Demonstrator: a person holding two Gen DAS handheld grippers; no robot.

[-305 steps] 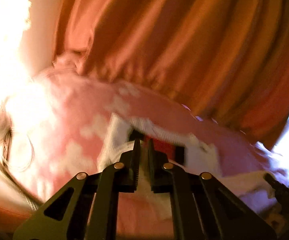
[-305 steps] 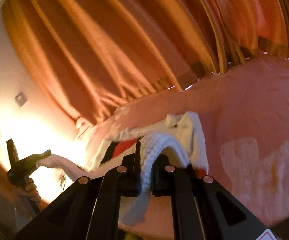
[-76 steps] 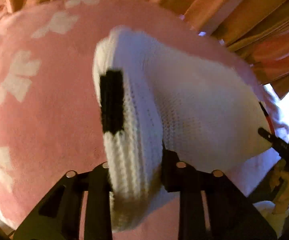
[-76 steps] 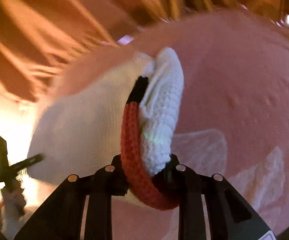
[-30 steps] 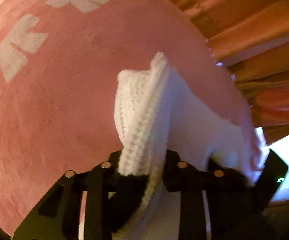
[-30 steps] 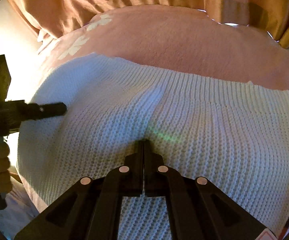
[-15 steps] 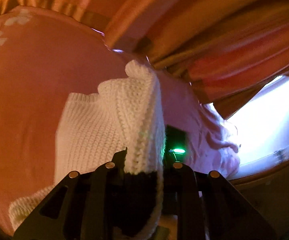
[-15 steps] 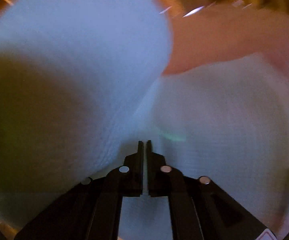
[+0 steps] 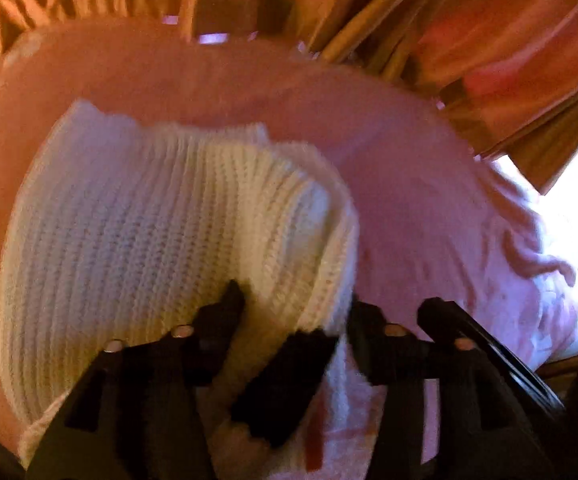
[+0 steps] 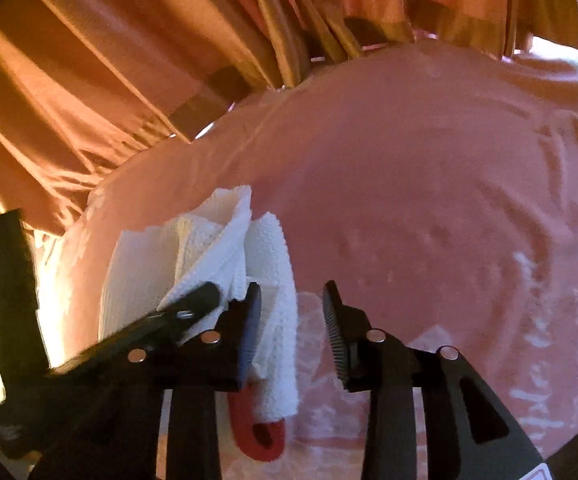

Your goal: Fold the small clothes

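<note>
Left wrist view: the left gripper [image 9: 293, 312] sits at the bottom of the frame, its 2 fingers spread.
Left jaws: they have just been opening; a fold of the white knit sweater [image 9: 149, 240] with a black patch lies between the fingers, and the pads are not clearly pressing on it.
Sweater, left view: it lies folded on the pink blanket [image 9: 409, 184], ribbed side up, spreading from the fingers toward the left and the far edge.
Beyond, left view: orange curtains [image 9: 469, 40] hang behind the blanket, with bright light at the right edge.
Right wrist view: the right gripper [image 10: 291, 320] is at the bottom, its 2 fingers apart.
Right jaws: they have just been opening; the sweater's edge with its red trim [image 10: 265, 432] hangs against the left finger, and the right finger stands clear of it.
Sweater, right view: bunched in white folds just left of centre on the blanket.
Left edge, right view: the left gripper's black body shows beside the sweater.
Background, right view: curtains.
</note>
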